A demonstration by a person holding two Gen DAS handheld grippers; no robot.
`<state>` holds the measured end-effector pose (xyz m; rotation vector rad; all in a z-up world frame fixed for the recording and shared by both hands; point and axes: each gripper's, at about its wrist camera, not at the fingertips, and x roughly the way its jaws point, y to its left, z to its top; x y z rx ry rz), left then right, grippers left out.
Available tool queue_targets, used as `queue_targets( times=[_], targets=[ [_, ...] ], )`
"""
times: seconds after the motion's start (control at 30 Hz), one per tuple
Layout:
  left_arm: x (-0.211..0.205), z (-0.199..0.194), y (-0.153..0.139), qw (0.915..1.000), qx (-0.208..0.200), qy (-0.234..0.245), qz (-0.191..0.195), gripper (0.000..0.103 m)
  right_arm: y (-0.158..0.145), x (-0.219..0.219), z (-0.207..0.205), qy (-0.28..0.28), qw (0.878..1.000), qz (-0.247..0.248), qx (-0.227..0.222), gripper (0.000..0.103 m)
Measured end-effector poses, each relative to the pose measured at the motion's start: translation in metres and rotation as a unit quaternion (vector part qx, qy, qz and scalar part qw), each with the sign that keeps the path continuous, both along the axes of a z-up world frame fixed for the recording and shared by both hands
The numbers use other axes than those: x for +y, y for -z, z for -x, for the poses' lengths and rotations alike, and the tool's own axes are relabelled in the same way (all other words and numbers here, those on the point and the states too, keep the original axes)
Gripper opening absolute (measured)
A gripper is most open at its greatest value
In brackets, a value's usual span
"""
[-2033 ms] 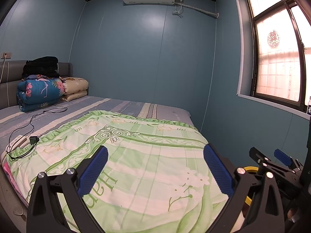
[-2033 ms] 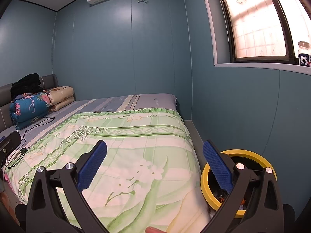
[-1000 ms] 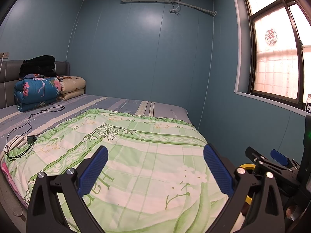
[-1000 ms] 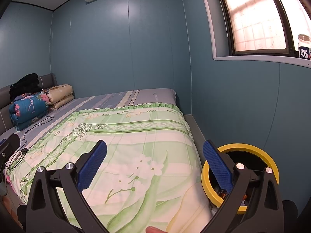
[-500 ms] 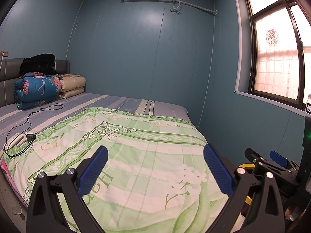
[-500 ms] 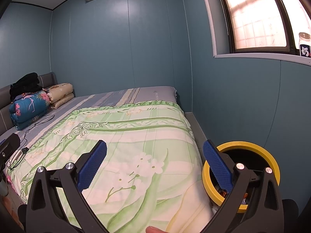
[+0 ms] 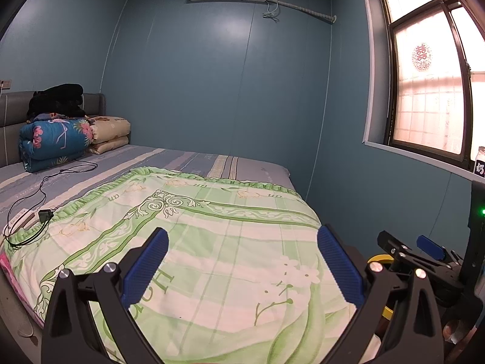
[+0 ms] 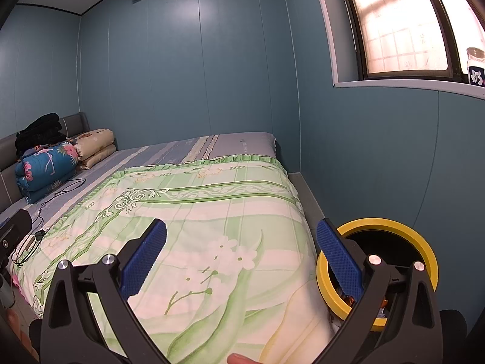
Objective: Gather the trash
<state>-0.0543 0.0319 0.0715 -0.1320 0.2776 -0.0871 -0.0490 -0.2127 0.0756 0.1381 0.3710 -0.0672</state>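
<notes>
Two grippers are held level over the near end of the bed [image 7: 257, 166], both pointing toward the far wall; the left gripper [image 7: 242, 268] has its jaws spread wide with nothing between them, above the green quilt [image 7: 218, 242]; the right gripper [image 8: 241, 262] is likewise wide open and empty, its right blue pad overlapping the yellow-rimmed bin [image 8: 424, 253] that stands on the floor between the bed's right side and the wall. Inside the bin only a few orange and dark scraps show, too hidden by the gripper frame to identify; from the left view just a sliver of its yellow rim appears behind the other gripper. A bottle [image 8: 476, 66] on the windowsill is cut off at the right edge. A fingertip pokes in at the bottom of the right view.
</notes>
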Motion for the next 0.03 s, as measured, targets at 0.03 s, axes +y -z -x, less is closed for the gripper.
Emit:
queue_targets(
  times=[0.03],
  targets=[
    [0.0003,-0.0004,0.0001,1.0,0.001,0.0,0.0,0.095,0.0,0.0,0.0,0.0,1.0,0.0,0.0,0.095]
  ],
)
